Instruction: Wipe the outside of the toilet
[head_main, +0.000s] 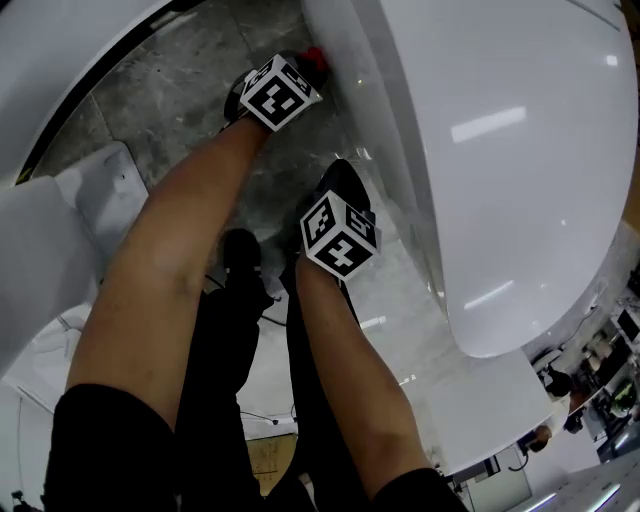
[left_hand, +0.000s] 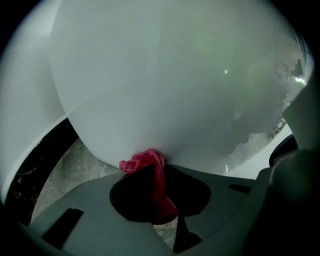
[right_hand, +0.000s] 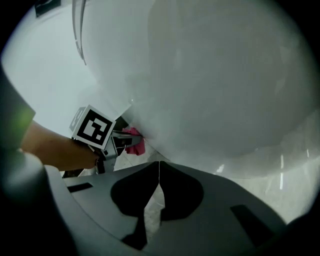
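Head view shows only a sliver of cloth (head_main: 314, 57).

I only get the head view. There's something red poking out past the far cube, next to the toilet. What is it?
Observer: A red cloth, pinched in the left gripper's fingers. The left gripper view shows it plainly.
Operator: Is it touching the toilet?
Observer: Yes, its bunched end presses against the toilet, low on the curved outside.
Operator: Does the other one have a cloth too?
Observer: No. The right gripper has its fingers shut together with nothing between them.
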